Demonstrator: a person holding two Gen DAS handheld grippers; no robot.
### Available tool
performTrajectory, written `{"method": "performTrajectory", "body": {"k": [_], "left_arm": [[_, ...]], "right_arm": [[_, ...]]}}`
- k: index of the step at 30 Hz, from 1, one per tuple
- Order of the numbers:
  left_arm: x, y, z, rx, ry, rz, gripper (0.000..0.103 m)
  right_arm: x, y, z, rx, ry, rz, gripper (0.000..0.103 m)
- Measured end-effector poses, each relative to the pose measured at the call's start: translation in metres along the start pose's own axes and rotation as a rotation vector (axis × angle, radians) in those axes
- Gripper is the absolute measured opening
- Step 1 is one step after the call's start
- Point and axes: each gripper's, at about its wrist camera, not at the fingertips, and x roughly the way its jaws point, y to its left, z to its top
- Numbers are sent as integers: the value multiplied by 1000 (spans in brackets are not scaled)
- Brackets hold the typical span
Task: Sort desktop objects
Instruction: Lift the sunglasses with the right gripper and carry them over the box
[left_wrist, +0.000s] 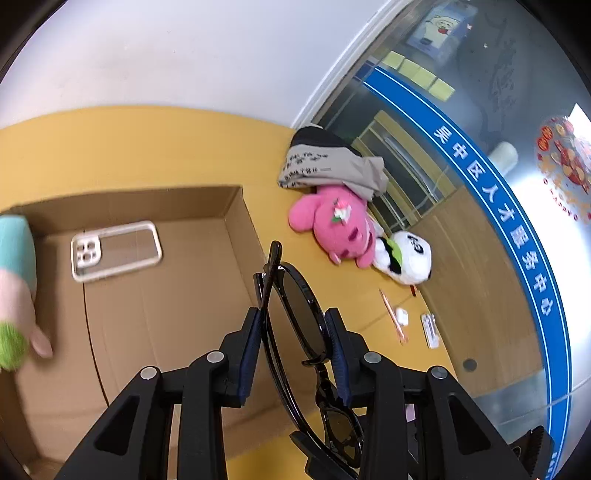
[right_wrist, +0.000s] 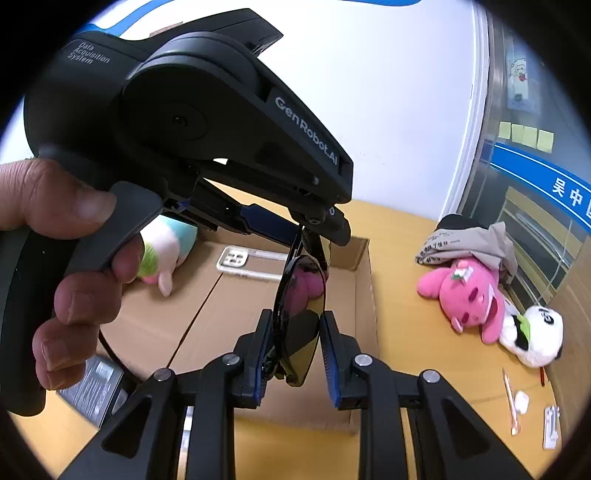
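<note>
Black sunglasses (left_wrist: 295, 306) hang in the air over the right side of an open cardboard box (left_wrist: 236, 206), gripped at both ends. In the left wrist view my left gripper (left_wrist: 293, 315) is shut on one lens and the folded temples. In the right wrist view my right gripper (right_wrist: 297, 321) is shut on the other lens of the sunglasses (right_wrist: 301, 291). Above it, a hand (right_wrist: 74, 258) holds the left gripper (right_wrist: 306, 225), which pinches the top of the frame. Inside the box (right_wrist: 364, 295) lie a clear phone case (left_wrist: 116, 251) and a pastel plush toy (right_wrist: 166, 251).
On the yellow table right of the box lie a pink plush (left_wrist: 332, 221), a panda plush (left_wrist: 406, 258) and a grey garment (left_wrist: 328, 162). Nearer the front lie a pen (left_wrist: 391, 317), a white earbud case (left_wrist: 402, 316) and a small white item (left_wrist: 430, 330). A dark packet (right_wrist: 96, 384) lies front left.
</note>
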Motion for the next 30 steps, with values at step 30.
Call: {"method": "performTrajectory", "body": {"k": [30], "left_arm": [[221,142,88,-163,328,59,36]], "right_arm": [[242,-56,18,169,401,105,24]]}}
